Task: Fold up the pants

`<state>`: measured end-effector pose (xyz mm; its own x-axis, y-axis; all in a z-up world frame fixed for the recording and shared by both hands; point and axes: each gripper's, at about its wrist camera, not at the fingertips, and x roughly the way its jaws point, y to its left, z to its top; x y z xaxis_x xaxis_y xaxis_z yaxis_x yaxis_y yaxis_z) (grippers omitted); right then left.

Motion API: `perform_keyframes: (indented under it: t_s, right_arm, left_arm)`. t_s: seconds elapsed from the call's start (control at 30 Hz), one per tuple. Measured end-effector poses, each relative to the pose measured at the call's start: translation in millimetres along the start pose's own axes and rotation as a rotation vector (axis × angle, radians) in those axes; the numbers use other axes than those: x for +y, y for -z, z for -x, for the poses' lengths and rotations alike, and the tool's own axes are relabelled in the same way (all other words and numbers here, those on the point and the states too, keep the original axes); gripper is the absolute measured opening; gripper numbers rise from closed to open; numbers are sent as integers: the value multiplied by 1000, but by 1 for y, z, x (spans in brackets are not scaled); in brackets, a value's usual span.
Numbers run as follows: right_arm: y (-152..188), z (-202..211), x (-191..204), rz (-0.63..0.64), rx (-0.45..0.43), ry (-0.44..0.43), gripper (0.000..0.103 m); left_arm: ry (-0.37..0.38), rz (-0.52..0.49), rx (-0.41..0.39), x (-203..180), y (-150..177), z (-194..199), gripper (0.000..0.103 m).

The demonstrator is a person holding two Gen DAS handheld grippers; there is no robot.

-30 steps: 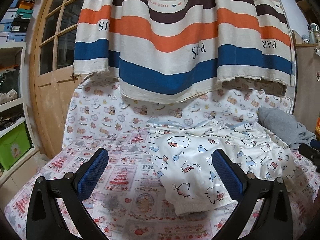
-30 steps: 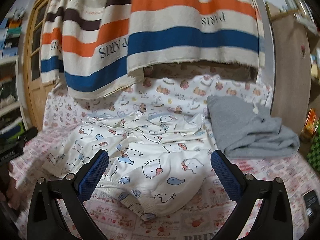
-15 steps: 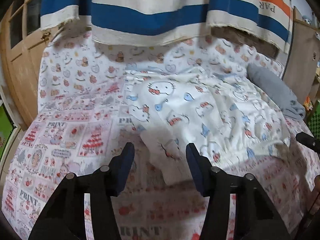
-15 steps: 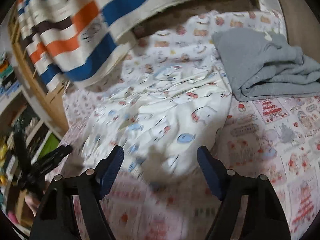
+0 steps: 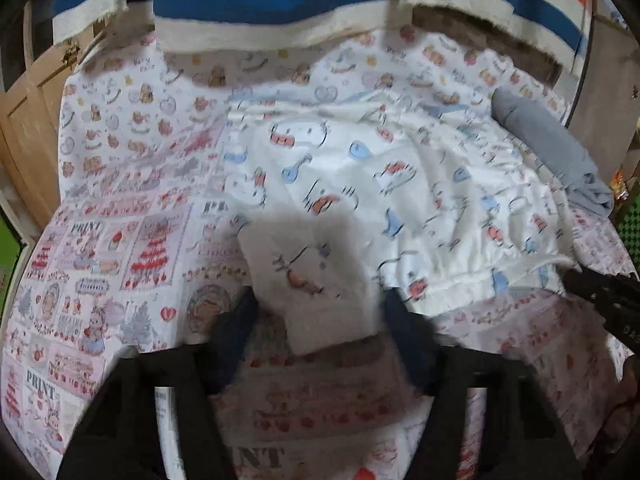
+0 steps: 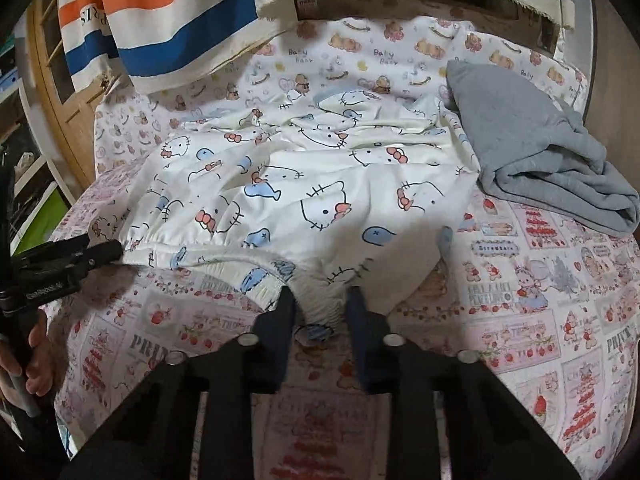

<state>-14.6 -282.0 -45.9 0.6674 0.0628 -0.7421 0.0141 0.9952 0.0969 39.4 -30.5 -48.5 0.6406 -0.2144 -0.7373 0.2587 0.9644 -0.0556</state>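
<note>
- Nearest in the right wrist view, the right tongs [image 6: 320, 300] have just been closing, and now their dark-blue pads pinch a bunched bit of gathered elastic hem on the pants [image 6: 312, 184]. A second ago they stood wide open above the cloth, so that's the big change: this one looks like it has a real grip.
- Same story on the other side, only less finished. The left tongs [image 5: 320, 320] have also been closing from wide open and have dropped low, with a cuffed end of the pants [image 5: 372, 184] lying between the fingers. The view is blurry, and there looks to be a gap on each side of the cloth, so probably not clamped yet.
- Both views have tipped down toward the bed [image 6: 520, 320] compared with a second ago, so the hands came in low for the pick.
- A bit further out, the pants lie spread and rumpled across the bed's printed sheet, unfolded, waistband toward the camera in the right view.
- The left tongs show at the left edge of that view [image 6: 96, 254], at the far end of the same hem.
- Beyond on the right, a grey garment [image 6: 552, 168] sits just beside the pants, touching at the edge.
- Furthest back hangs a striped cloth [image 6: 192, 28].
- Guess: once both ends are held, the first fold can start.
</note>
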Motion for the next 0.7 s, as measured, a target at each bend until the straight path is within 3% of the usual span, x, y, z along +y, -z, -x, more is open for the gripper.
perform_keyframes:
  t_s: [0.03,0.07,0.1,0.33,0.37,0.43,0.53,0.63,0.7]
  right_arm:
    - [1,2,0,1,-5,-3,19]
    - [3,4,0,5,-11,-4,18]
    - [4,8,0,9,-22,3,17]
    - [25,61,13,46,-139,105,16]
    - [30,70,17,59,-151,109,16]
    - [40,86,25,77,-168,121,16]
    - [52,101,28,71,-158,90,16]
    - [63,105,30,71,-143,89,16]
    - [66,96,27,60,-126,105,16]
  left_arm:
    - [-19,-12,-5,-4,1,3,24]
    - [-49,-32,-14,-8,2,6,15]
    - [-74,-57,-30,-13,3,11,13]
    - [-54,-72,-108,-18,23,57,11]
    - [-59,-68,-122,-17,27,65,3]
    - [-84,-56,-151,-15,33,79,0]
    - [-51,-27,-178,-7,45,100,0]
    - [-63,-47,-171,-8,52,105,0]
    - [-56,-41,-158,-8,54,98,6]
